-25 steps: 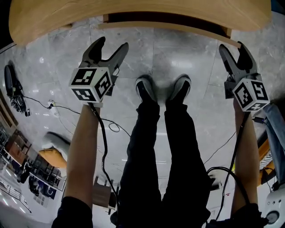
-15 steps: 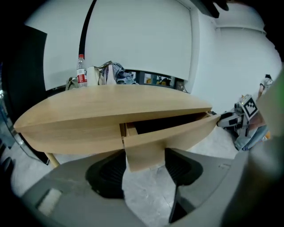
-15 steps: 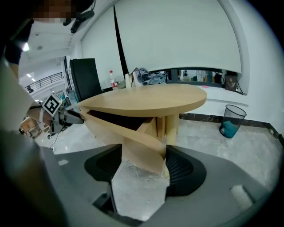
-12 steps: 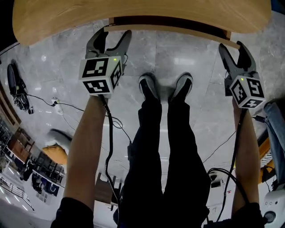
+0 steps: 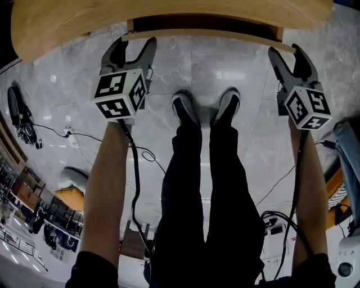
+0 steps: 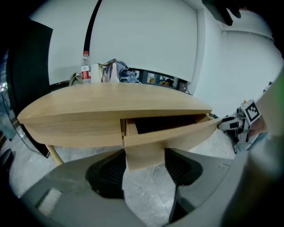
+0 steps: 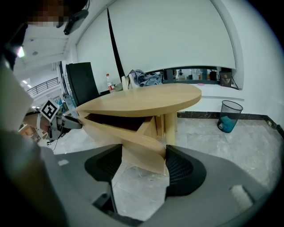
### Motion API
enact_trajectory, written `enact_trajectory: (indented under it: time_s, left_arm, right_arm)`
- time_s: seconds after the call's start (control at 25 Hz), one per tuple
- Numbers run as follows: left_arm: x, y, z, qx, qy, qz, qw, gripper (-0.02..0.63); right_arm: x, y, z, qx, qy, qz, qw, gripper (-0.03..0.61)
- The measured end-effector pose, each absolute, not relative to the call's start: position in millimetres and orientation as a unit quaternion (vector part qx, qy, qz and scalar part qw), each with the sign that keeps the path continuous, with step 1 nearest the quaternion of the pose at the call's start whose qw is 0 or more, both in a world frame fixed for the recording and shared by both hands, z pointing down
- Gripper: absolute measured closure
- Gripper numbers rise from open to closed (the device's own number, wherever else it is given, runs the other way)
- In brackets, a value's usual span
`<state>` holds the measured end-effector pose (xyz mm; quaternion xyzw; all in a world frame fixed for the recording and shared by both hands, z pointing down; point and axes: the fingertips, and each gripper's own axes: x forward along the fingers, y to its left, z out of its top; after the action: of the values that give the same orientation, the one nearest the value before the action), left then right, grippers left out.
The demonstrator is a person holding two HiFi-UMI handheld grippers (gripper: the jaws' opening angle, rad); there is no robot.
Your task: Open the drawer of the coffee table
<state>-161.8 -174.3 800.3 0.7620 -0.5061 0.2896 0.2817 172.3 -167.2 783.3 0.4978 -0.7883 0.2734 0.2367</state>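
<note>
Wooden and pale, the drawer (image 6: 168,133) is seen pulled partly out from under the desk (image 5: 169,14) top; one end of its front panel is clamped between the pads of the left gripper (image 5: 132,46), whose jaws have just been closing on it; the other end is gripped by the right gripper (image 5: 286,53); both are held above the grey marble floor (image 5: 225,73).

From the head we look steeply down on the light wooden oval coffee table (image 5: 62,28). Our two gripper cameras closely face opposite ends of its drawer (image 6: 166,133), which all views share.
</note>
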Motion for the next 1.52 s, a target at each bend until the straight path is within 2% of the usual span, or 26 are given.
enact_trajectory:
  time_s: [0.68, 1.2, 1.48, 1.52]
  left_arm:
    - [-161, -79, 808, 0.742, -0.503, 0.311, 0.316, 0.331]
    - [-157, -57, 827, 0.722, -0.501, 0.336, 0.338, 0.331]
    - [-158, -55, 828, 0.728, -0.489, 0.354, 0.325, 0.331]
    - [-158, -53, 827, 0.729, -0.481, 0.366, 0.321, 0.331]
  right_arm:
    - [173, -77, 792, 0.495, -0.783, 0.277, 0.256, 0.276]
    - [176, -55, 810, 0.478, -0.778, 0.284, 0.292, 0.275]
    - [178, -54, 810, 0.467, -0.784, 0.271, 0.306, 0.263]
    - [182, -53, 806, 0.465, -0.784, 0.269, 0.31, 0.278]
